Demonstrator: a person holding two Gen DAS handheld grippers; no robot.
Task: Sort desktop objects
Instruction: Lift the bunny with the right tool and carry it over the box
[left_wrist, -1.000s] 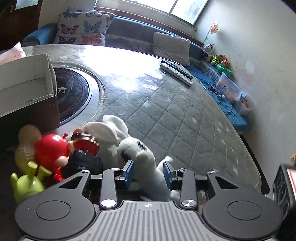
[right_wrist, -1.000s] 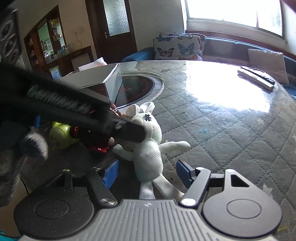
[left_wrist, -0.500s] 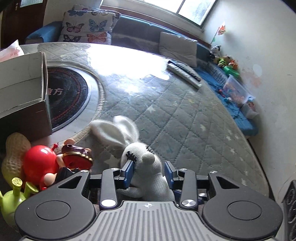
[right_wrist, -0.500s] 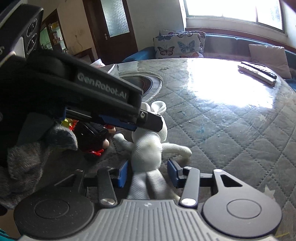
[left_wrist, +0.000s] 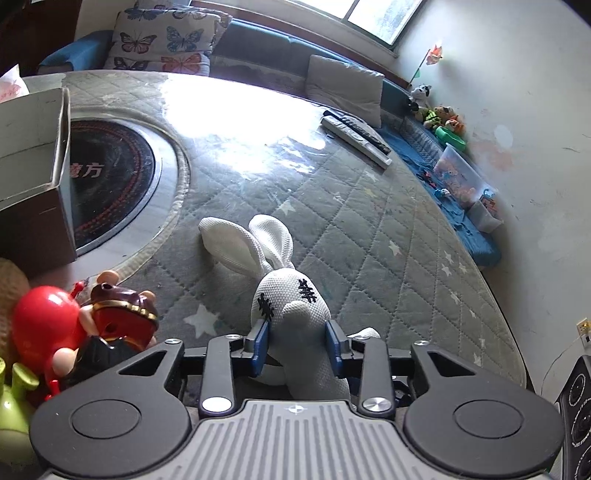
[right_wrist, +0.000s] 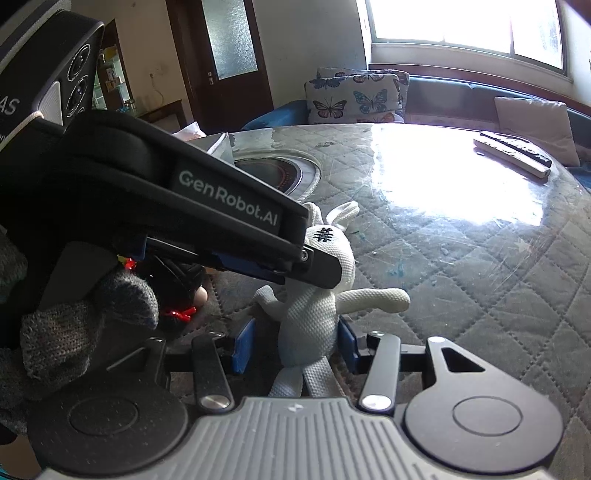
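Note:
A white knitted rabbit (left_wrist: 291, 306) with long ears lies on the quilted table (left_wrist: 369, 229). My left gripper (left_wrist: 295, 345) is shut on its head and neck, both blue pads pressed against it. In the right wrist view the left gripper's black body crosses over the rabbit (right_wrist: 317, 310). My right gripper (right_wrist: 295, 343) straddles the rabbit's lower body and legs; its right pad touches the body and a gap shows at the left pad.
A red and brown figurine (left_wrist: 107, 328), a green toy (left_wrist: 14, 398) and a tan peanut-shaped toy (left_wrist: 9, 288) crowd the left. An open cardboard box (left_wrist: 33, 147) stands beside a round black inset plate (left_wrist: 110, 184). Two remotes (left_wrist: 354, 138) lie at the far side.
My left gripper closed on the rabbit's head. My right gripper moved in and narrowed around the rabbit's lower body. The rabbit now lies with its ears pointing away from the left wrist camera.

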